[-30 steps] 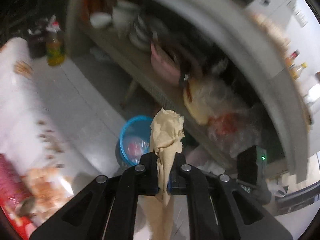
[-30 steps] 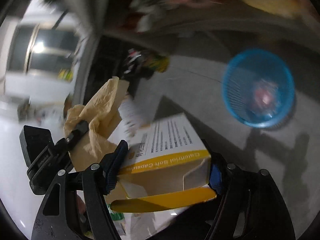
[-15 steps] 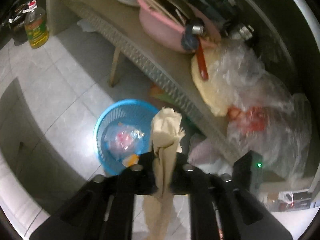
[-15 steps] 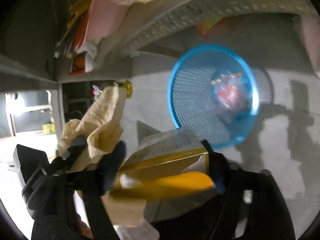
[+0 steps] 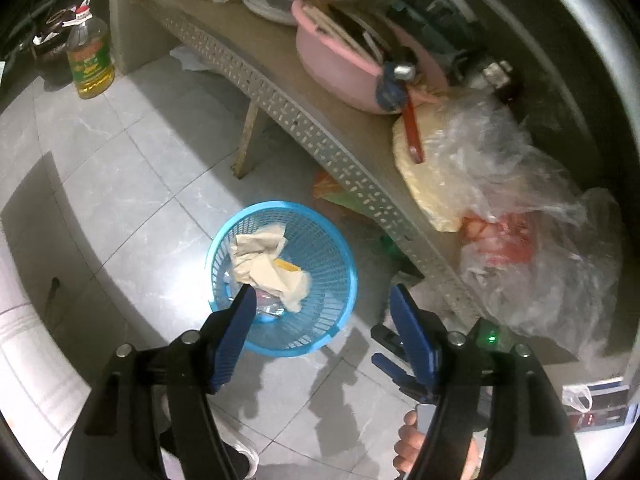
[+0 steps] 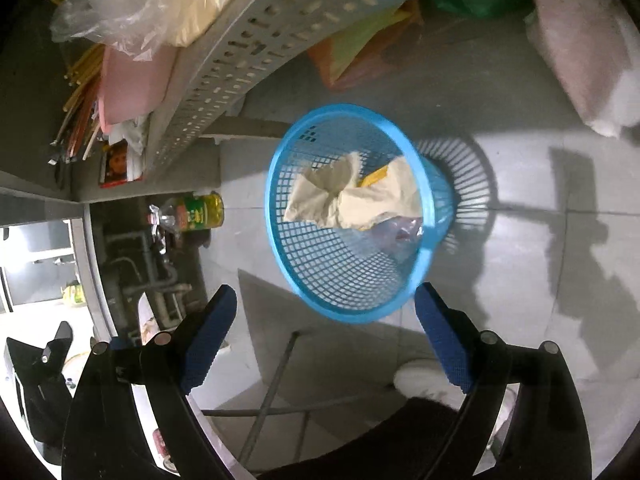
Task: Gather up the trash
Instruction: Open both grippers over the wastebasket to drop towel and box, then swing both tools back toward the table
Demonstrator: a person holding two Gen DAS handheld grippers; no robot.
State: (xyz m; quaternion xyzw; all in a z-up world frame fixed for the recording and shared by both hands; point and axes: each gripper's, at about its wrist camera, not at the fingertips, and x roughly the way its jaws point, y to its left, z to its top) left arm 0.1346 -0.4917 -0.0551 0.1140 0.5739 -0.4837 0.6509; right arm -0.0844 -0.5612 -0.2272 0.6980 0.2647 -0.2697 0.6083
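Only the left wrist view takes in the top of the low perforated shelf [image 5: 304, 128], with a pink basin [image 5: 336, 68], stacked white dishes [image 5: 264, 0] and a clear plastic bag [image 5: 532, 248] over something pale yellow; it also shows the right gripper [image 5: 384, 350] beside its own fingers, with a hand [image 5: 412, 446] on the handle. The right wrist view sees that shelf from below its edge, shows the basket's ribbed shadow on the floor tiles [image 6: 540, 248] and a white shoe [image 6: 424, 380] near the bottom, neither clear from the other side. Both views catch the oil bottle [image 5: 90, 66] standing on the floor, well apart from the basket. The blue mesh basket [image 5: 340, 280] stands on the tiles just beside the shelf's edge, its mouth facing up. Inside lies the trash: a crumpled beige paper towel [image 5: 266, 268], creased and bunched, its long axis running across the basket's mouth, with a yellow strip of carton [image 5: 289, 266] poking out under it and clear wrapping at the bottom. The left gripper [image 5: 322, 304] is above the basket, its blue fingers [image 5: 236, 328] opening with nothing between them. The right gripper's fingers [image 6: 208, 336] are spread wide and empty, framing the basket's near rim.
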